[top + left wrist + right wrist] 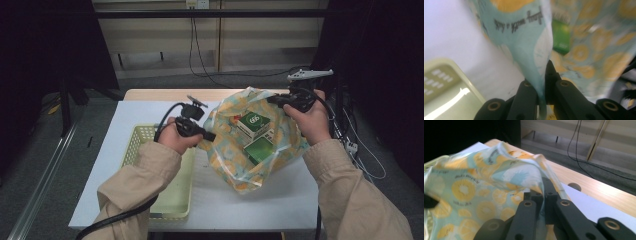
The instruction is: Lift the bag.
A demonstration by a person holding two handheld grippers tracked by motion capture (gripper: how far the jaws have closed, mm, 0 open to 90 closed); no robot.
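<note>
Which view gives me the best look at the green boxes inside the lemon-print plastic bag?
The high view: looking down into the open bag, it shows a green-and-white box and a green box below it. The left gripper view catches a blurred green box past the pinched bag edge. In the right gripper view, bag film covers them.

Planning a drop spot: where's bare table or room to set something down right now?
Free: the white table top at the near edge, below the bag and right of the yellow basket; the far-left corner beyond the basket; the basket's own floor looks bare. Crowded: the middle, where the left gripper and right gripper pinch the bag's rim, spreading it over the green boxes.
</note>
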